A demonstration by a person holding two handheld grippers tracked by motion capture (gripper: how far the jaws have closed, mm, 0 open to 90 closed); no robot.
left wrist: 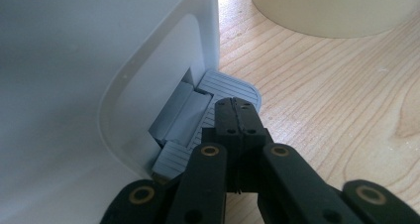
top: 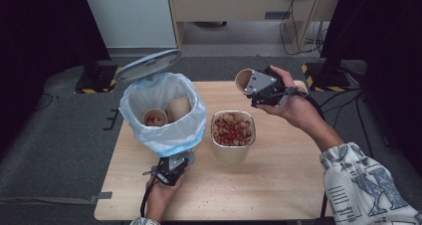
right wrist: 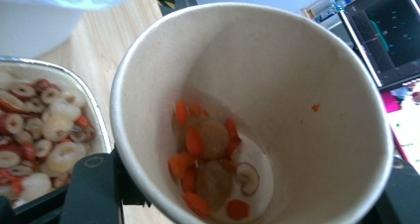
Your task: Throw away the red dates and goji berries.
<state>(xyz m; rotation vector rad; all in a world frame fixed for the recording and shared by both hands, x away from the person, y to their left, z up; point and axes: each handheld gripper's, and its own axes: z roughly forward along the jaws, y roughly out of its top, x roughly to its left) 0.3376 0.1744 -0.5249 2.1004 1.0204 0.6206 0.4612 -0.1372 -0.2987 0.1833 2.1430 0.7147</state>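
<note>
From above I see the whole worktop (top: 278, 185): the white pedal bin (top: 161, 113) with its lid up at about 10 o'clock from the centre, two paper cups lying inside its liner, and the foil tray (top: 232, 133) of dried fruit just right of it. My left tool's view adds what the high view hides: the grey pedal (left wrist: 225, 87) at the bin's foot, ridged, with my left tool (left wrist: 236, 116) pressed down on its top, jaws fully together and nothing between them. In the high view that left tool (top: 171, 169) sits at 6 o'clock of the bin, touching its base.

My right tool (top: 261, 88) is raised at 1 o'clock of the tray, jaws drawn in around a paper cup (top: 244, 79) and gripping it, mouth tilted toward the bin. Its own view looks straight into that cup (right wrist: 277, 75): orange bits and pale slices cling near the bottom, with the tray (right wrist: 74, 80) at 9 o'clock of the cup.
</note>
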